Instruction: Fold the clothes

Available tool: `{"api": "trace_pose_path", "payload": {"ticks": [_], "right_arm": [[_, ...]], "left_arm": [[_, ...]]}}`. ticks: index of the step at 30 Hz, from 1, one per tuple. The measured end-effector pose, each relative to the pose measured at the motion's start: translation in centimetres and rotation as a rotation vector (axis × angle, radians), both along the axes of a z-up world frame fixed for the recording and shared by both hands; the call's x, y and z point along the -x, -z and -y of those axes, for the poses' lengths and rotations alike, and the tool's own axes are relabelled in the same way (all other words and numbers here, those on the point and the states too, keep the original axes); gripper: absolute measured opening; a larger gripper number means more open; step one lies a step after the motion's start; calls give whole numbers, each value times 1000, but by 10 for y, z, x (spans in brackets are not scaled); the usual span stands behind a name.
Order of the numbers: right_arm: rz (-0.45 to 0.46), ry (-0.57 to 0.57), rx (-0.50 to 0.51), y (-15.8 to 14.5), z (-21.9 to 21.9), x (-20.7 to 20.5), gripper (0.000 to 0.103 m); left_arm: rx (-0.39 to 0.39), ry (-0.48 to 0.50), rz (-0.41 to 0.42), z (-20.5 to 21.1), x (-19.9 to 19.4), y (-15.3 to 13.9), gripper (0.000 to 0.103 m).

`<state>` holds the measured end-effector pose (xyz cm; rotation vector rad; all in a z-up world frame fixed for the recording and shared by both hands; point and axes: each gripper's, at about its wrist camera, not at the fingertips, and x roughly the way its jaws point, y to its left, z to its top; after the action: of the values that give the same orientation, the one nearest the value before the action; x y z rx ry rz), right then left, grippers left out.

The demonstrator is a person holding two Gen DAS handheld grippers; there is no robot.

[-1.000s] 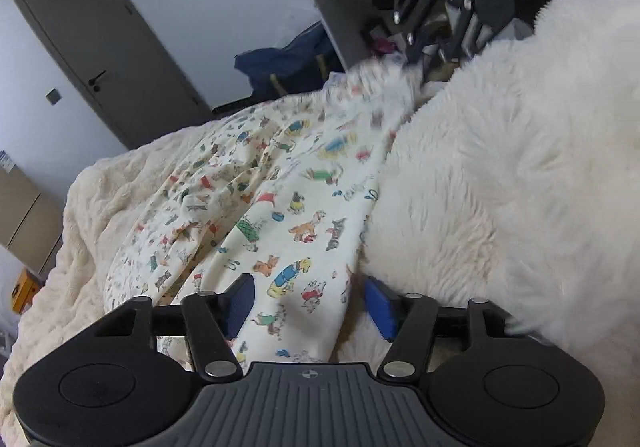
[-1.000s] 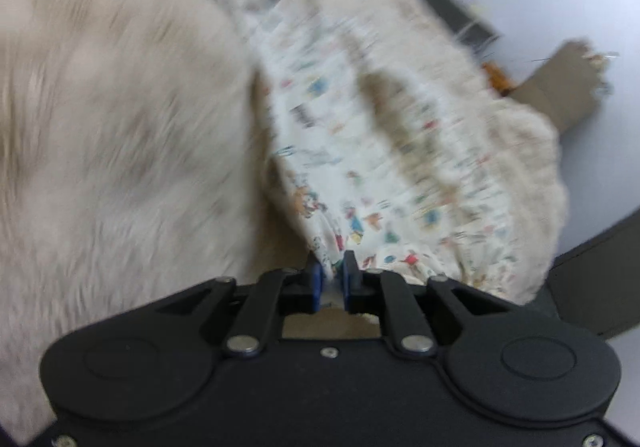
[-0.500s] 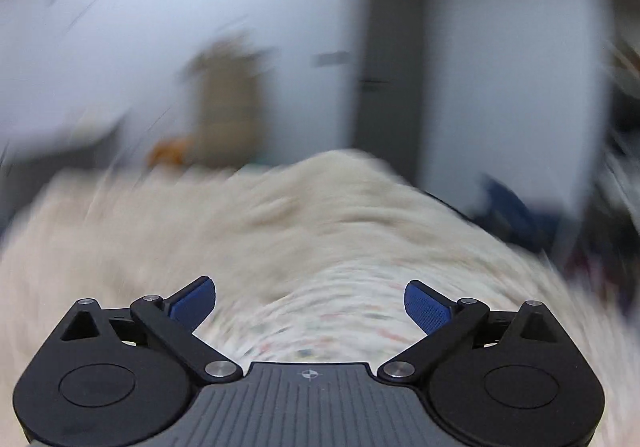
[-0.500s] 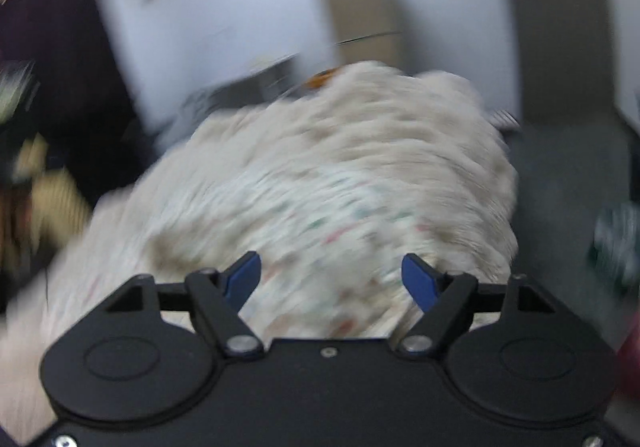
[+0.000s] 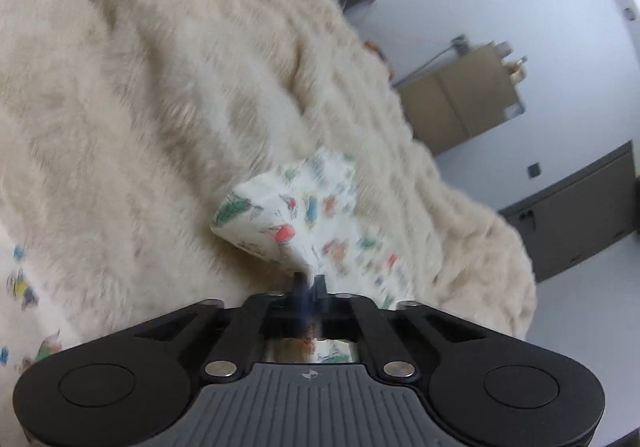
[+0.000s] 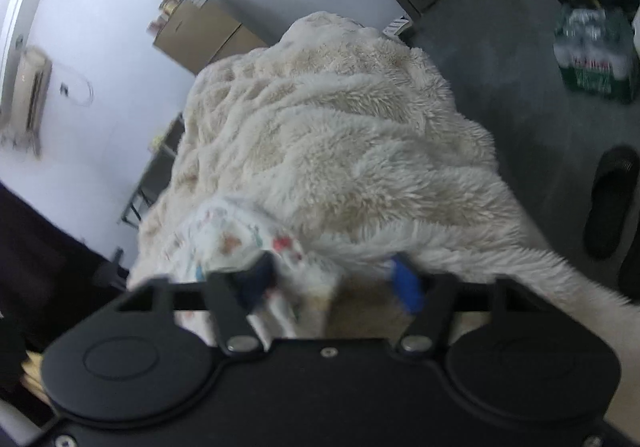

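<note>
Now note the left gripper (image 5: pixel 309 281) clamped fully shut on a corner of the printed garment (image 5: pixel 304 215), low in the centre of the left wrist view, with the cloth rising from the jaws as a peaked flap. Note the right gripper (image 6: pixel 332 281) closing at this moment, jaws visibly apart, with a bunched edge of the same garment between them against the left-hand pad (image 6: pixel 260 279); pads not yet pressing from both sides. Compare with one second ago: garment spread long across the bed, right jaws nipped on its hem, left jaws half open. Compare with half a second ago: both sets of jaws wide and empty over the cloth. Read this as one hold released and a fresh hold being taken at two new points, probably to start the next fold; treat the fold itself as not yet made. Find more printed cloth at the lower left edge of the left wrist view. Expect drag from the fleece blanket (image 5: pixel 140 107), a deep cream pile covering the whole work surface. Around it, note cardboard boxes (image 5: pixel 460 103) against the pale wall at right, a grey door (image 5: pixel 572 215) lower right, and, in the right wrist view, a dark slipper (image 6: pixel 610 199) on the grey floor (image 6: pixel 500 47).
</note>
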<state>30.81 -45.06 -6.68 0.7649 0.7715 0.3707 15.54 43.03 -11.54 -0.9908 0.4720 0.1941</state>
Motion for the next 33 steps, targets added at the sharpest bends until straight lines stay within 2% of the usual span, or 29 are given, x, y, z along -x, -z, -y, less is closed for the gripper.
{"api": "trace_pose_path", "payload": {"ticks": [1, 3, 5, 7, 9, 11, 12, 13, 15, 16, 18, 20, 23, 25, 27, 29, 31, 33], "right_arm": [[21, 10, 1, -4, -1, -1, 21], [80, 35, 34, -17, -4, -1, 19], [147, 65, 55, -34, -3, 2, 19], [221, 100, 97, -53, -3, 5, 19], [216, 97, 201, -58, -11, 5, 21], [173, 63, 370, -56, -28, 2, 26], [157, 55, 403, -55, -32, 2, 30], [147, 58, 439, -53, -35, 4, 33], [162, 85, 494, -58, -37, 14, 53], [172, 92, 507, -61, -39, 18, 57], [206, 83, 539, -73, -45, 39, 58], [243, 54, 563, -86, -53, 61, 64], [294, -44, 539, -101, -67, 88, 71], [343, -150, 521, -112, -84, 114, 74], [376, -217, 526, -121, -100, 130, 74], [398, -238, 534, -128, -109, 138, 74], [419, -257, 542, -133, -124, 142, 74], [422, -260, 545, -135, -130, 144, 74]], "left_arm": [[-34, -13, 28, 0, 2, -7, 0], [-154, -65, 104, 0, 11, -32, 0], [-221, -120, 147, -1, 14, -48, 0], [-260, -153, 116, 2, 12, -55, 0], [-314, -155, 5, 10, -2, -54, 12], [-335, -165, -71, 16, -3, -51, 45], [-331, -161, -66, 17, 4, -50, 51], [-328, -154, -61, 19, 11, -49, 55], [-355, -94, -60, 30, 20, -56, 55], [-377, -60, -60, 35, 23, -62, 56], [-452, 69, -52, 55, 34, -84, 62], [-496, 144, -33, 69, 46, -99, 87], [-599, 221, 10, 83, 85, -119, 93], [-640, 188, 7, 78, 115, -122, 98], [-592, 105, -38, 51, 149, -107, 98], [-522, 49, -92, 25, 170, -81, 98], [-402, 22, -129, -4, 195, -41, 98], [-355, 10, -174, -17, 204, -17, 97]]}}
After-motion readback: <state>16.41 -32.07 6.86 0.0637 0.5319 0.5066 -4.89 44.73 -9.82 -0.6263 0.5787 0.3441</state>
